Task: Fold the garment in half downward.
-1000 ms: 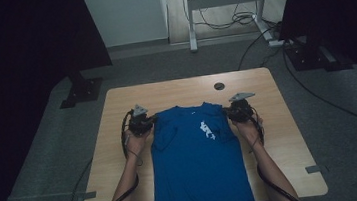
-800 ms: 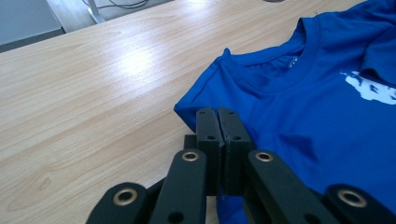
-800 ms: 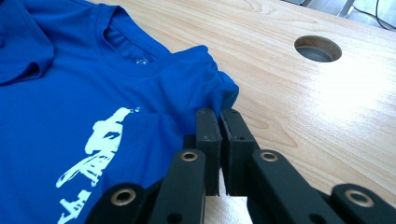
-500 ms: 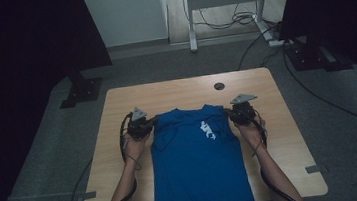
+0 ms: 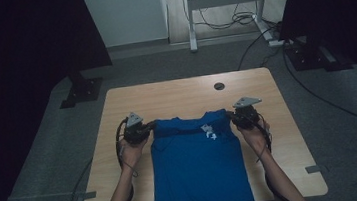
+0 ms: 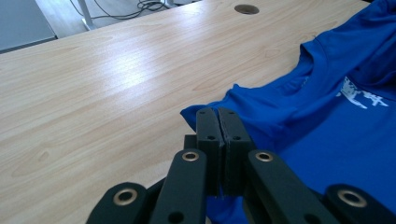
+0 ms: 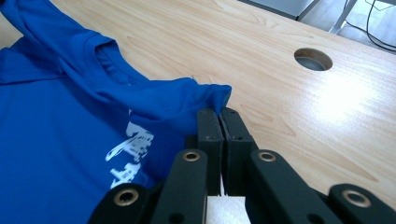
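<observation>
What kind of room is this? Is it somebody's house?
Probably a lab or workshop, not a house: a bare wooden table with a cable hole, loose cables on the floor, and dark stands around it.

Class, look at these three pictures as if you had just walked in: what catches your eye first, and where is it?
First, the bright blue T-shirt with white print, lying on the near half of the pale wooden table. Next, the left gripper and the right gripper, each shut on a top corner of the shirt and lifting it into a fold. A round cable hole sits near the table's far edge.

One blue shirt (image 5: 201, 168), two tools, one table (image 5: 180, 92).
</observation>
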